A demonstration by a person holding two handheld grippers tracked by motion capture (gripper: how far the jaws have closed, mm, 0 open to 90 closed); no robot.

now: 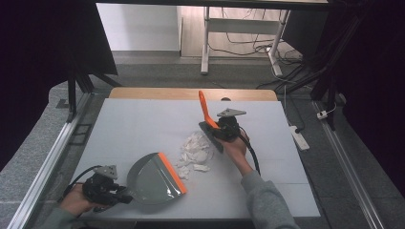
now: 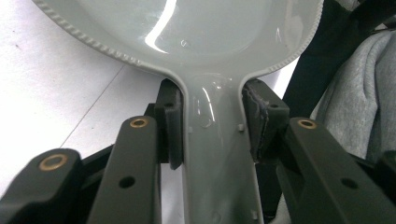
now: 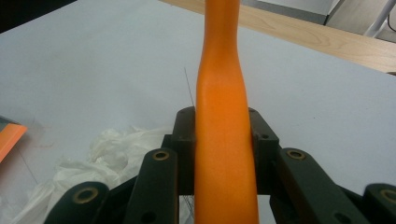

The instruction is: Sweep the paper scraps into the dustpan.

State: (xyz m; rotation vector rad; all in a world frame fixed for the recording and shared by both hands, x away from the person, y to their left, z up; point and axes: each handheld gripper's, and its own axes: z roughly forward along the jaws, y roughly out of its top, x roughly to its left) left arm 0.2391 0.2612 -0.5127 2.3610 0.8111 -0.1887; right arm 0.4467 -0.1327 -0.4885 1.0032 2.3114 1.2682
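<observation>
The counter (image 1: 143, 124) is a wide white sheet with a strip of bare wood along its far edge. Beyond and to the left of both tools it lies bare, so the freest room is there; the near edge runs just under the left tool (image 1: 122, 196), and the right edge is well apart from the right tool (image 1: 213, 130).

The grey dustpan (image 1: 153, 179) lies flat on the counter straight ahead of the left tool, its orange lip (image 1: 172, 172) on the side away from that tool and turned toward the paper. In the left gripper view the tool's two jaws press against both sides of the dustpan's grey handle (image 2: 217, 154), closed firmly on it. The pan's hollow looks bare and glossy, with no scraps in it.

The orange brush handle (image 1: 206, 109) rises tilted from the right tool, leaning away from the person toward the far edge. In the right gripper view the jaws are clamped on the two sides of the brush handle (image 3: 224, 140). The brush's dark head sits low beside this tool, at the counter.

The heap of white crumpled paper scraps (image 1: 195, 152) lies between the two tools, just left of and nearer than the right tool, and just beyond the dustpan's orange lip. In the right gripper view the paper scraps (image 3: 93, 158) show low at the left of the jaws.
</observation>
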